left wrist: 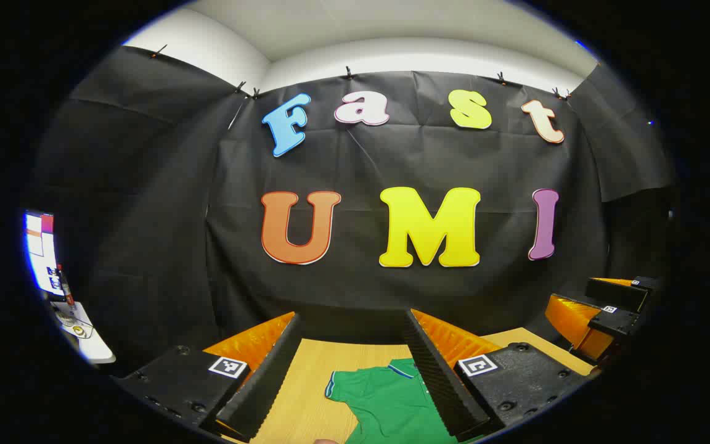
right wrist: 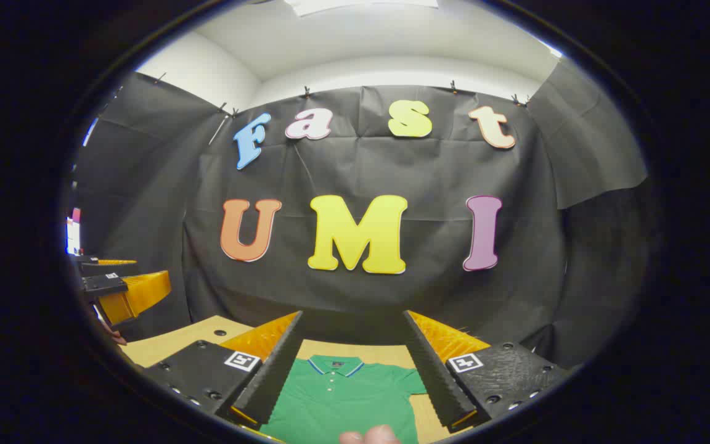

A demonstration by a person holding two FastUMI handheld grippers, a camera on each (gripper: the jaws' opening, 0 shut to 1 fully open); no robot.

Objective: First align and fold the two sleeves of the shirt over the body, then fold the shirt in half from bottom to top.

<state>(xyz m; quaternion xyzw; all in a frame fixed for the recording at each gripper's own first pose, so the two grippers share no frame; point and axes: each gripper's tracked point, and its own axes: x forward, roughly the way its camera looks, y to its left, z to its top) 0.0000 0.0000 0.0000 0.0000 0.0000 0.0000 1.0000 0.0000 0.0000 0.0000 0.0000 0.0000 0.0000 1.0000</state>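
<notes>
Right, the green shirt (right wrist: 342, 398) lies flat on my wooden counter (left wrist: 312, 376), collar toward the far wall (buttons facing up), one sleeve (left wrist: 346, 388) spread out to the side. I hold my left tool (left wrist: 350, 370) released above that sleeve and my right tool (right wrist: 352, 364) released above the collar, neither one touching cloth.
</notes>
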